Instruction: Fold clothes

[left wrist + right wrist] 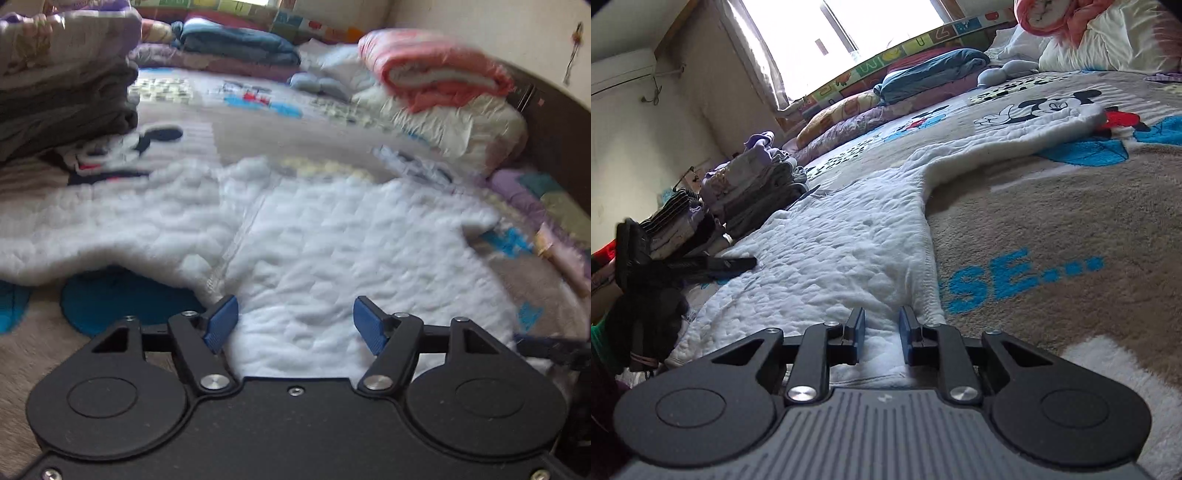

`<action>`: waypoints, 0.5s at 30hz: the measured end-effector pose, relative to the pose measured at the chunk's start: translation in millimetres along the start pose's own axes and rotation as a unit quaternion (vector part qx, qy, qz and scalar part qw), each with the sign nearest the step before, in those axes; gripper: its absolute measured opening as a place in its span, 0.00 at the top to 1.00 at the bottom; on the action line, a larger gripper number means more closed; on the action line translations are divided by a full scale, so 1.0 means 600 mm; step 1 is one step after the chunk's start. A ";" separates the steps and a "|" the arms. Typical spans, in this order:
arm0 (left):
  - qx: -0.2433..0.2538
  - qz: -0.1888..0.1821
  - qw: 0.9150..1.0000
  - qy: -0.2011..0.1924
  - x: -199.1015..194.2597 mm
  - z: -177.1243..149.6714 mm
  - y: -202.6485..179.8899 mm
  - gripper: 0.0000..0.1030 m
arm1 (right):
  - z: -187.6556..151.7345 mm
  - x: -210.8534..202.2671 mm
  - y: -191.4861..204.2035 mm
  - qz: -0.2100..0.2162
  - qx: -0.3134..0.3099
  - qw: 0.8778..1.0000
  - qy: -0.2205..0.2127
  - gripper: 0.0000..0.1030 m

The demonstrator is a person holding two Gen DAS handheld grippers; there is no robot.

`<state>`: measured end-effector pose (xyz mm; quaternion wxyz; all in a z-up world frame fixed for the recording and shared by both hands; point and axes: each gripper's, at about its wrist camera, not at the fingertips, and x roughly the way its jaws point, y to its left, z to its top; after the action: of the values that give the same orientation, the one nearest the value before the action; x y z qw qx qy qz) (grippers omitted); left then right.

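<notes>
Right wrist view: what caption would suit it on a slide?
Right gripper, jaws narrowly apart, at the hem of a white fleece garment spread on a cartoon blanket.

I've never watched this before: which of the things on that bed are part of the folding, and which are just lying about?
Part of the job:
- white fleece garment, spread flat
- left gripper, open over it
- right gripper, at its hem

Just lying about:
- cartoon blanket underneath
- pink rolled quilt
- blue bedding
- stack of folded clothes

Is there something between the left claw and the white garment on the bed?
Nothing visible is in the way. The left claw is open directly over the hem of the white quilted garment, and only that fabric shows between its fingers.
</notes>
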<state>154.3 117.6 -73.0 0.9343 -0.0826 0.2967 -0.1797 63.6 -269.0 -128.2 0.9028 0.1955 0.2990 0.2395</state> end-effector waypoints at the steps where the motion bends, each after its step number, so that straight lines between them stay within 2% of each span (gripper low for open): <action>1: -0.006 0.002 0.999 -0.031 -0.015 0.014 0.009 0.34 | 0.000 0.000 0.000 0.000 0.002 1.000 -0.001 0.80; 2: -0.020 0.007 0.998 -0.060 -0.026 0.027 0.022 0.34 | 0.000 0.000 -0.001 0.001 0.003 1.000 -0.002 0.80; 4: -0.070 0.010 0.994 -0.085 -0.030 0.041 0.059 0.34 | 0.000 0.000 -0.002 0.003 0.007 1.000 -0.004 0.80; 5: -0.097 0.016 0.992 -0.073 -0.020 0.042 0.080 0.34 | 0.000 0.000 -0.003 0.003 0.006 1.000 -0.004 0.80; 7: -0.138 0.053 0.989 0.010 0.031 0.014 0.121 0.37 | 0.000 0.001 -0.003 0.004 0.004 1.000 -0.004 0.80; 8: -0.138 0.059 0.989 0.013 0.042 0.001 0.127 0.32 | 0.000 0.001 -0.003 0.004 0.004 1.000 -0.004 0.80; 12: -0.093 0.077 0.993 0.009 0.040 0.007 0.100 0.32 | 0.000 0.001 -0.002 0.003 0.005 1.000 -0.005 0.80; 14: -0.108 0.065 0.992 -0.020 0.021 0.013 0.108 0.34 | -0.001 0.000 -0.001 0.002 0.004 1.000 -0.006 0.80; 15: -0.126 0.066 0.989 -0.044 0.005 0.017 0.118 0.34 | -0.001 -0.001 0.000 0.001 0.003 1.000 -0.006 0.80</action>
<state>182.9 182.0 -84.9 0.9383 -0.1880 0.2804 -0.0745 62.9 -269.2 -128.3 0.9037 0.1999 0.2944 0.2381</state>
